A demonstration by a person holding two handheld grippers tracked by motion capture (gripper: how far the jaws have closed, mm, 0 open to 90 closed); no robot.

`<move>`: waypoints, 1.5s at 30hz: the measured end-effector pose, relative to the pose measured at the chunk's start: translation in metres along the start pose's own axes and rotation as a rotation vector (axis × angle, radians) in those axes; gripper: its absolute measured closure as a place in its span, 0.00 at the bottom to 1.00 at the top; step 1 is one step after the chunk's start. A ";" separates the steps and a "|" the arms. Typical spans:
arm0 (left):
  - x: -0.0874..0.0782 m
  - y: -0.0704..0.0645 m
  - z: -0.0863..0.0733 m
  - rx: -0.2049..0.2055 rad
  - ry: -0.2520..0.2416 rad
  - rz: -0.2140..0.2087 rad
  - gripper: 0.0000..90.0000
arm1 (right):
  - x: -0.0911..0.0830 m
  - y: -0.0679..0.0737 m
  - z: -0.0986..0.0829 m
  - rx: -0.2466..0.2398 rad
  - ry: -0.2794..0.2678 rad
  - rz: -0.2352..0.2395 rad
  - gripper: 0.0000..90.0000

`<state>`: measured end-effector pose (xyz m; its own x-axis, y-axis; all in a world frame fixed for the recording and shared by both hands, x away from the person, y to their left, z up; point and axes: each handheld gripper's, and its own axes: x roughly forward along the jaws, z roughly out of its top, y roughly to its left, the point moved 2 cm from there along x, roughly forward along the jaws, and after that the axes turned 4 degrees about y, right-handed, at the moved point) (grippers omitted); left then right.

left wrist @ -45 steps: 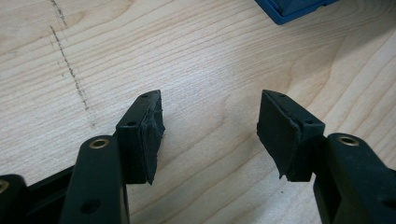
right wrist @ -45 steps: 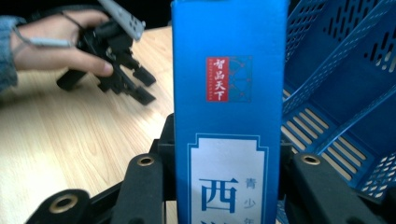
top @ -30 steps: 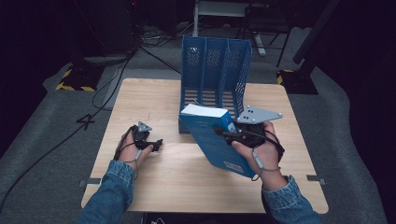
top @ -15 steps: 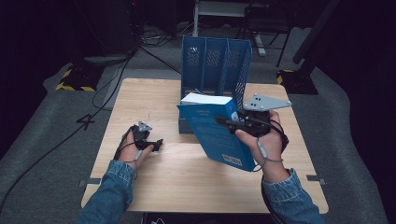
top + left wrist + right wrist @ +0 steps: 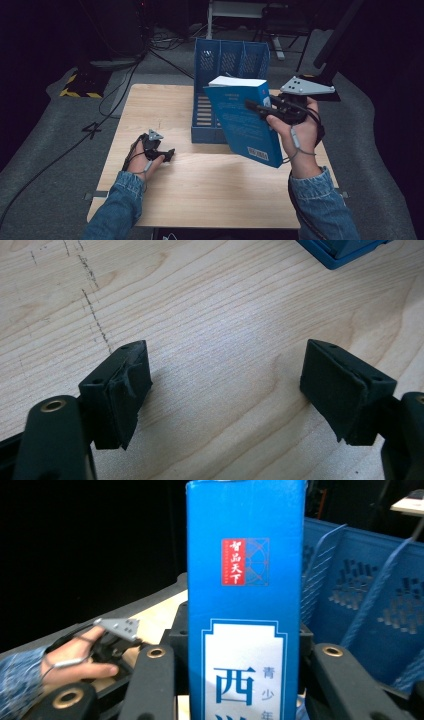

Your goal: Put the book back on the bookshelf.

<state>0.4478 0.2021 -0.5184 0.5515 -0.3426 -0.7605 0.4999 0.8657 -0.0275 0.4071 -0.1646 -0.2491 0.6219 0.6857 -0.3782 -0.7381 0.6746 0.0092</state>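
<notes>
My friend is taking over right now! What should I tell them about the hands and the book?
Right gripper: shut on the blue book, held tilted in the air in front of the blue file rack.
Left gripper: open, holding nothing, low over the wooden table.
Done: book is lifted off the table.
Left: probably stand the book in one of the rack's slots, then let go.

The book [image 5: 245,605] is cut off by the lower edge in the right gripper view, so its title characters break off mid-word. In the high view, its cover print is too small to read, and it hides part of the file rack [image 5: 230,65] behind it. The right gripper [image 5: 257,107] partly covers the book's spine edge. Only a corner of the file rack shows in the left gripper view.
</notes>
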 end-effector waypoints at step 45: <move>0.000 0.000 0.000 -0.005 0.001 -0.002 0.23 | 0.030 -0.133 0.027 0.158 -0.062 -0.181 0.68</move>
<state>0.4478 0.2020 -0.5183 0.5500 -0.3444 -0.7609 0.4979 0.8666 -0.0324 0.5312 -0.2268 -0.2370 0.7588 0.5622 -0.3290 -0.5663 0.8189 0.0933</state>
